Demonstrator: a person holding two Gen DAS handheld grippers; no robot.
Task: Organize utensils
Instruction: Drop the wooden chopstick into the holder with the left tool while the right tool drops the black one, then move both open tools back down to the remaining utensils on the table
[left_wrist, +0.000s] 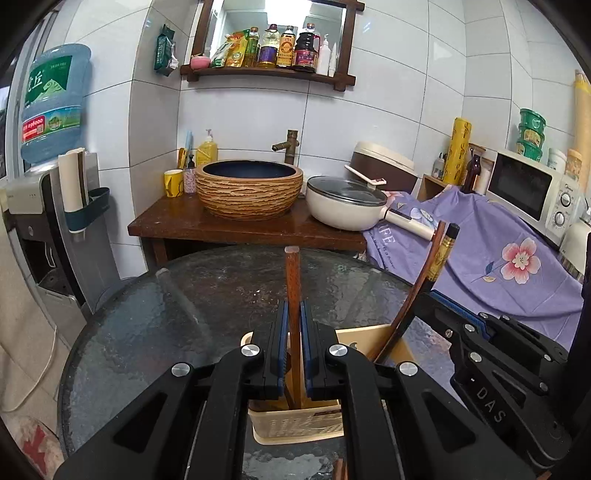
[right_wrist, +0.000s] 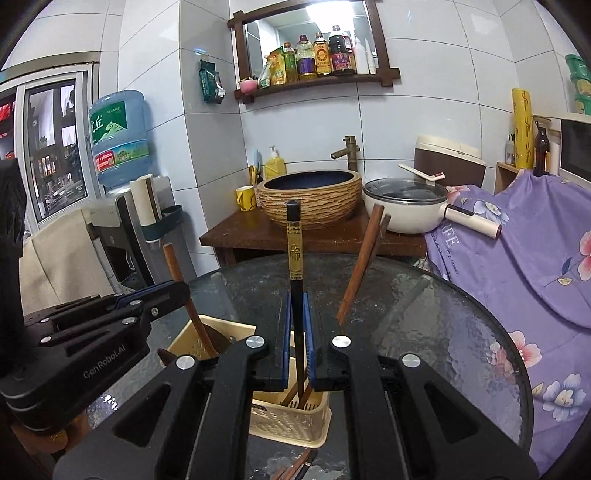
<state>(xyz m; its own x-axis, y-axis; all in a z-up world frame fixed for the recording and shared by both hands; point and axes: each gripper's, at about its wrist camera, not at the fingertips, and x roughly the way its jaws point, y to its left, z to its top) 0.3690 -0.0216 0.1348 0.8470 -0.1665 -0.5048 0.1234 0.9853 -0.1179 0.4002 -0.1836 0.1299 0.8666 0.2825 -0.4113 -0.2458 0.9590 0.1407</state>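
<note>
My left gripper (left_wrist: 293, 332) is shut on a brown wooden chopstick (left_wrist: 291, 273) that stands upright. Its lower end reaches into a cream plastic basket (left_wrist: 295, 424) on the round glass table (left_wrist: 166, 314). My right gripper (right_wrist: 297, 325) is shut on a black chopstick with a gold band (right_wrist: 295, 254), also upright, its tip down in the same basket (right_wrist: 291, 417). Two brown chopsticks (right_wrist: 360, 266) lean out of the basket to the right. In the right wrist view the left gripper (right_wrist: 155, 299) shows at the left, close beside mine. More chopsticks (right_wrist: 295, 469) lie on the table in front of the basket.
Behind the table a wooden stand (left_wrist: 177, 221) carries a ribbed basin (left_wrist: 249, 192) and a white lidded pan (left_wrist: 343, 203). A purple flowered cloth (left_wrist: 498, 266) covers the counter at the right, under a microwave (left_wrist: 532, 192). A water dispenser (left_wrist: 55, 206) stands at the left.
</note>
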